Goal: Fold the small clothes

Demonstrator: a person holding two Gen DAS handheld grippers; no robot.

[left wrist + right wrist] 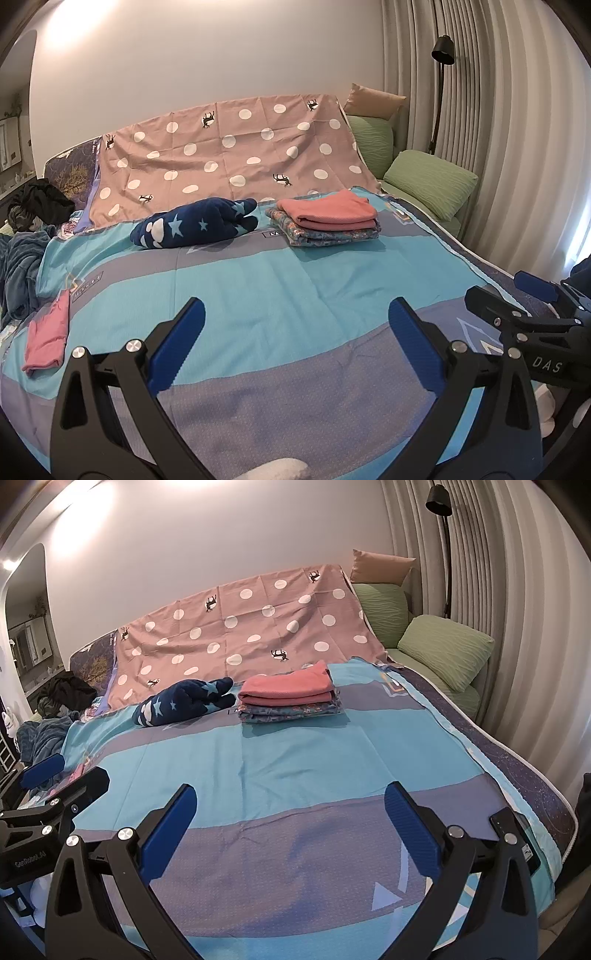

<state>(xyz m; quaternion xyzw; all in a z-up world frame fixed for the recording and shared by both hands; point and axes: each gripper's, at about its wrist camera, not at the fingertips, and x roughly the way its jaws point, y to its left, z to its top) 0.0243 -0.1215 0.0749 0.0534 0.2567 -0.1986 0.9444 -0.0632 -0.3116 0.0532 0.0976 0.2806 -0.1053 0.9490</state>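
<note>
- Both tongs hang released over the near part of the bed, nothing between their blue pads.
- Left wrist view: the left gripper point(295, 339) is spread wide above the turquoise and grey bedspread point(280, 288); the right gripper point(513, 295) juts in from the right edge, its pads apart.
- Toward the far edge of the bedspread lies a folded pink garment point(328, 212) on top of a folded floral garment point(325, 232), with a navy star-patterned garment point(195, 225) bundled just to their left.
- An unfolded pink garment point(48, 336) lies flat at the left edge of the bedspread.
- Behind stands a pink polka-dot sheet point(229, 155); green pillows point(428, 181) sit at the far right corner.
- Right wrist view: the right gripper point(290, 823) is likewise wide apart over the bedspread point(295, 760), and the left gripper point(62, 779) enters from the left edge.
- The pink garment point(288, 686), floral garment point(291, 710) and navy garment point(184, 701) sit near the far edge; a black lamp point(439, 498) rises by the curtain.
</note>
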